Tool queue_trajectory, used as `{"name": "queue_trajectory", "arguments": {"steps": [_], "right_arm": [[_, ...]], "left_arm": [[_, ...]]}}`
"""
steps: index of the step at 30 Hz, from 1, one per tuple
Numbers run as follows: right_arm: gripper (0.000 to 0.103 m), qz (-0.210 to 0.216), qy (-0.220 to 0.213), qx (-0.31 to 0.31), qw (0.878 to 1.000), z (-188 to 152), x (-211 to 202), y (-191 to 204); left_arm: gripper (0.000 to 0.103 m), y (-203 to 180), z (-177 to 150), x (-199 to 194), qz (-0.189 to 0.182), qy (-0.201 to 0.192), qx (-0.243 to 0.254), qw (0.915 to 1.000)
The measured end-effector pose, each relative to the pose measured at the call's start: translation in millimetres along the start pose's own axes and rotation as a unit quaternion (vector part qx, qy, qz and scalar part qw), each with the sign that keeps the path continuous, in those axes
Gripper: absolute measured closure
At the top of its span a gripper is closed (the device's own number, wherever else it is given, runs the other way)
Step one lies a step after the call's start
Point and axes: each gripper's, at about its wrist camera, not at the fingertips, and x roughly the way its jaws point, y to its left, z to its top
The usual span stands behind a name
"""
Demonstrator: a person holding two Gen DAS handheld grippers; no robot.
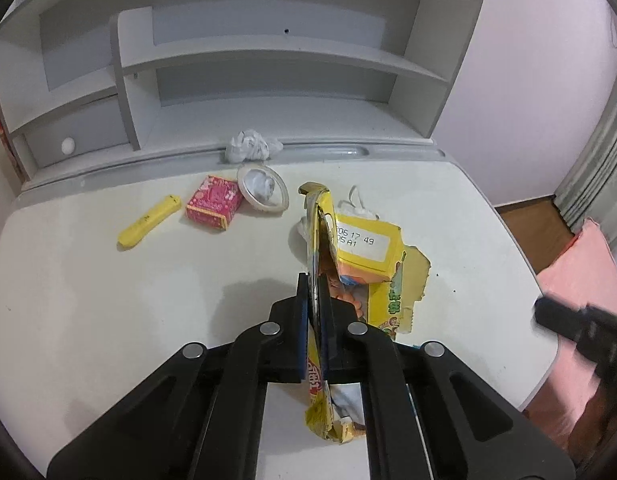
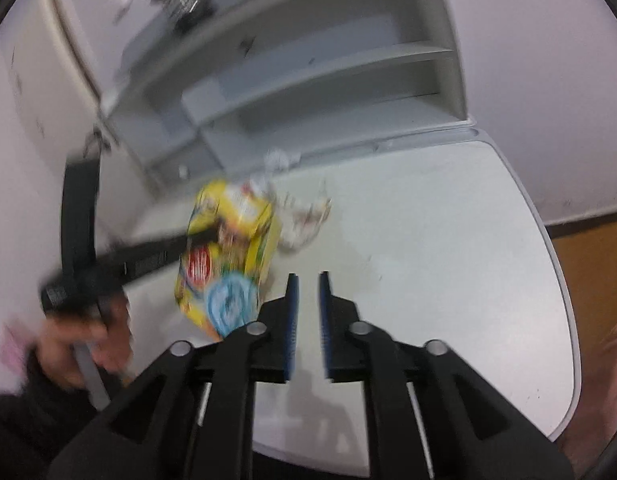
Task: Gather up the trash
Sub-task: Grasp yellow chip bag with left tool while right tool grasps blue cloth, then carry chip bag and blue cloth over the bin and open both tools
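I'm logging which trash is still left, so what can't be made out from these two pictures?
- Left wrist view: the yellow box hides most of the white wad behind it.
- Left wrist view: the right tool is blurred and cut by the edge, so its jaws are unreadable.
- Right wrist view: motion blur smears the box's print and the desk litter.
- No bin appears in either view.

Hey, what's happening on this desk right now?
Someone is clearing trash off a white desk with two handheld grippers. The left gripper is clamped on a torn yellow snack box. The right gripper is open and holds nothing. A pink box, yellow wrapper and crumpled tissue lie uncollected.
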Motion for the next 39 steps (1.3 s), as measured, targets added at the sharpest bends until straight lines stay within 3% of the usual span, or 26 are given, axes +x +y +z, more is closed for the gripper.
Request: {"name": "queue_trajectory", "arguments": {"steps": [1, 2, 3, 6, 8, 11, 13, 16, 21, 23, 25, 30, 33, 39], "right_arm": [[0.017, -0.002, 0.006, -0.019, 1.0, -3.0, 3.4, 8.3], [0.01, -0.003, 0.001, -0.042, 0.999, -8.0, 5.4, 19.4], [0.01, 0.0, -0.007, -0.056, 0.998, -12.0, 5.9, 27.3], [0.028, 0.02, 0.015, -0.066, 0.998, -14.6, 17.7, 39.6], [0.033, 0.019, 0.027, -0.073, 0.997, -13.2, 29.5, 44.8], [0.049, 0.016, 0.048, -0.083, 0.995, -14.1, 47.4, 52.0], [0.085, 0.013, 0.063, -0.09, 0.994, -14.9, 57.0, 56.1], [0.09, 0.019, 0.054, -0.085, 0.995, -13.5, 47.5, 54.0], [0.091, 0.036, -0.014, -0.022, 0.999, -7.8, -24.4, 9.1], [0.092, 0.026, -0.033, 0.006, 0.999, -11.3, -49.1, -14.4], [0.094, 0.025, -0.053, 0.041, 0.997, -18.8, -75.7, -40.5], [0.094, -0.043, -0.093, 0.114, 0.988, -55.4, -140.1, -108.8], [0.094, -0.094, -0.107, 0.158, 0.977, -92.1, -177.4, -148.3], [0.094, -0.202, -0.091, 0.252, 0.942, -174.2, -214.7, -226.3]], "left_arm": [[0.1, -0.6, 0.2, -0.1, -0.001, 0.001, -0.001, 1.0], [0.1, -2.3, 0.2, 0.1, -0.003, 0.0, 0.0, 1.0], [0.1, -3.4, -0.4, -1.6, -0.005, -0.001, 0.001, 1.0], [0.1, -8.6, -2.4, -6.2, -0.01, 0.0, 0.009, 0.9999], [0.1, -12.2, -3.1, -6.4, -0.014, 0.002, 0.014, 0.9998], [0.1, -14.4, -4.0, -7.3, -0.017, 0.004, 0.02, 0.9997], [0.1, -15.7, -4.6, -7.8, -0.017, 0.005, 0.023, 0.9996], [0.1, -18.1, -4.1, -11.5, -0.018, 0.003, 0.027, 0.9995], [0.098, -37.3, 3.8, -24.0, -0.045, -0.01, 0.038, 0.9982], [0.1, -58.7, 5.0, -26.9, -0.032, -0.021, 0.064, 0.9972], [0.1, -77.9, 5.6, -25.7, -0.056, -0.017, 0.072, 0.9957], [0.1, -145.2, 5.1, -23.3, -0.122, -0.006, 0.101, 0.9873], [0.1, -204.8, -3.7, -25.4, -0.166, -0.004, 0.141, 0.9758], [0.1, -345.0, -69.4, -13.5, -0.243, 0.011, 0.268, 0.932]]}}
